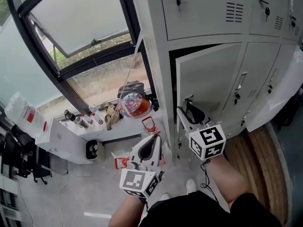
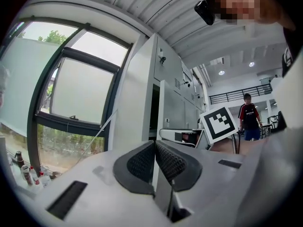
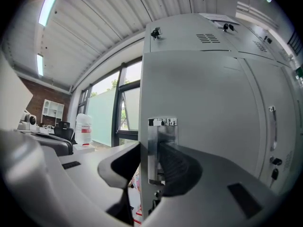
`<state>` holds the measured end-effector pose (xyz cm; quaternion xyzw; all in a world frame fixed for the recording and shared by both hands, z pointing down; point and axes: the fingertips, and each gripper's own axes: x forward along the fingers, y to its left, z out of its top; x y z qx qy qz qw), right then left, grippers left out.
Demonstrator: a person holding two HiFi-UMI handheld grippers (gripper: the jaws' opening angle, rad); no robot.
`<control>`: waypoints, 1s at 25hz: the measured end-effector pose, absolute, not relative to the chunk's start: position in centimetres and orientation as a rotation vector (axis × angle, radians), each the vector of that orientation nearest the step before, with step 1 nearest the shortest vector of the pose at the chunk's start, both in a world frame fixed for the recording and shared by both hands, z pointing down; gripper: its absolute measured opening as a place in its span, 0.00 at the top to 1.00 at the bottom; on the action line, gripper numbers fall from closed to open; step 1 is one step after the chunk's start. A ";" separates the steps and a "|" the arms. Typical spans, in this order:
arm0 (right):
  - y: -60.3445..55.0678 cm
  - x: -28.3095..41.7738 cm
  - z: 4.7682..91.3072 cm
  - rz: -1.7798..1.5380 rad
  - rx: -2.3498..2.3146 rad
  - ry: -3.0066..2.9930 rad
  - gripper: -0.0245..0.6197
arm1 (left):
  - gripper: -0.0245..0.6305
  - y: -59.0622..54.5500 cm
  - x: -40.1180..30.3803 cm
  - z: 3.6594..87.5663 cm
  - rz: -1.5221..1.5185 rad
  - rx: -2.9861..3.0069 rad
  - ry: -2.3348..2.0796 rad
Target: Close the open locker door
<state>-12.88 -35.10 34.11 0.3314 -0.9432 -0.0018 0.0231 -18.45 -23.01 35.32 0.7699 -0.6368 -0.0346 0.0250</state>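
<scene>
I'm holding the left gripper (image 1: 155, 140) just left of the locker door (image 1: 208, 79), its jaws pressed together on nothing. The right gripper (image 3: 154, 151) is clamping that door's free edge at the chrome handle (image 3: 162, 138) (the door is standing partly ajar), and the window (image 1: 80, 20) is showing farther left.

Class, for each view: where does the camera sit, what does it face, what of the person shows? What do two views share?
Head view: on the head, steeply down at lockers; both forearms, left gripper, right gripper.
Left gripper view: along its shut jaws toward the window.
Right gripper view: along jaws clamping the locker door.
Shared: head and right gripper views both show that door.
</scene>
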 end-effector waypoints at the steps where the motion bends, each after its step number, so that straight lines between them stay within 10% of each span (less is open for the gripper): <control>1: -35.4 -13.1 34.1 -0.008 1.023 -2.920 0.69 | 0.93 -23.1 -18.6 35.3 -0.106 2.374 -1.978; 25: -38.5 -16.1 34.3 -0.019 0.937 -2.945 0.72 | 0.93 -26.2 -20.7 35.5 -0.103 2.325 -2.032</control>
